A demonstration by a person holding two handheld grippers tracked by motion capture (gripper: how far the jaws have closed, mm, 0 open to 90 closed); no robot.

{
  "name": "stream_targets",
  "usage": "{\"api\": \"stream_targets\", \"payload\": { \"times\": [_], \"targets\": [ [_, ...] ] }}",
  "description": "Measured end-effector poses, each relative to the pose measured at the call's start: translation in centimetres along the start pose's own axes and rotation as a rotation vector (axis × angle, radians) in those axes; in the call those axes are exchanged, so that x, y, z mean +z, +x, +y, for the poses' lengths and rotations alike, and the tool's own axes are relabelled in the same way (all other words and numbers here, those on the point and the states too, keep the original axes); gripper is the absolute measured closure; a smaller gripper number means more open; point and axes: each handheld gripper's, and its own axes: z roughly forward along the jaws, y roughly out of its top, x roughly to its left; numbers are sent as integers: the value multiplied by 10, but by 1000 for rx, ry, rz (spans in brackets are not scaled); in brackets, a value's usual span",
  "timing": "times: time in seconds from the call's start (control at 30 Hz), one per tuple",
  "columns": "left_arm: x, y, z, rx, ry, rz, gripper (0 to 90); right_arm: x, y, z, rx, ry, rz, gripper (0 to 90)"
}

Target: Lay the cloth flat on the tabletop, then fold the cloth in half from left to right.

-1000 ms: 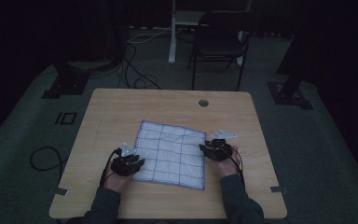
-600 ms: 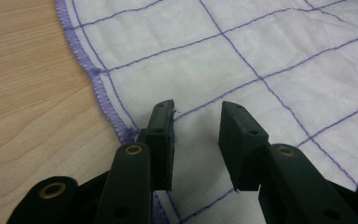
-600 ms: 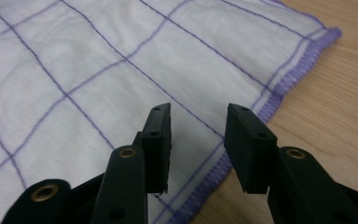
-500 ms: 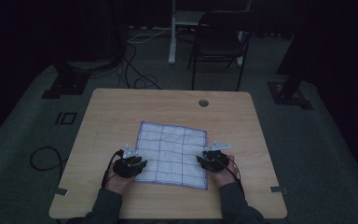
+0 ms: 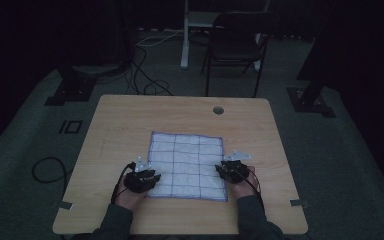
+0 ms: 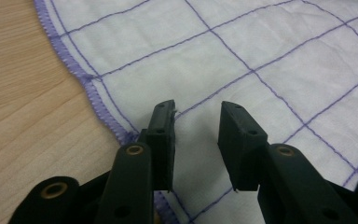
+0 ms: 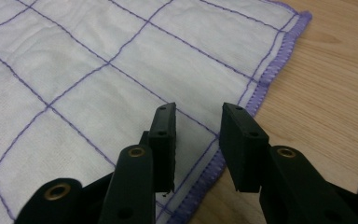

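Right gripper [image 5: 228, 169] came nearer, jaws closing, empty | left gripper [image 5: 147, 176] released — cloth [image 5: 187, 162] unlabelled

cloth [image 5: 187, 165]: white, thin purple grid lines, purple stitched edge
table [image 5: 130, 120]: light wood grain
left gripper [image 6: 196, 135]: black, brass-coloured rivets
right gripper [image 7: 196, 135]: black, brass-coloured rivets
chair [image 5: 235, 42]: dark

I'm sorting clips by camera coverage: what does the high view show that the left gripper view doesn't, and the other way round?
High view alone: the whole table with its round hole, a chair, floor cables, both hands, and the right tool. Left gripper view alone: the cloth's purple stitched hem and weave close up, beneath parted jaws. Both: the white checked cloth, wooden tabletop and left tool.
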Motion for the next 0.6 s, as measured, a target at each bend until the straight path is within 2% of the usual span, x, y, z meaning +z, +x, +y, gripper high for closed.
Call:
{"api": "stream_targets", "payload": {
  "times": [0.2, 0.33, 0.37, 0.4, 0.5, 0.53, 0.6],
  "targets": [
    [0, 4, 2, -11, -13, -2, 653, -1, -2, -1, 6, -5, 3, 679],
    [-4, 10, 2, -40, -50, 31, 622, -1, -3, -2, 12, -9, 2, 680],
    [-5, 12, 2, -46, -57, 44, 616, -1, -3, -2, 12, -9, 1, 679],
    [-7, 16, 2, -52, -71, 75, 607, -1, -3, -2, 11, -9, 0, 680],
    [-10, 23, 2, -87, -93, 107, 579, -1, -3, -3, 11, -11, -2, 679],
    [-10, 23, 2, -87, -93, 107, 572, -1, -3, -3, 11, -11, -2, 679],
    [-10, 27, 1, -112, -95, 127, 558, -1, -2, -3, 10, -11, -3, 679]
  ]
}}
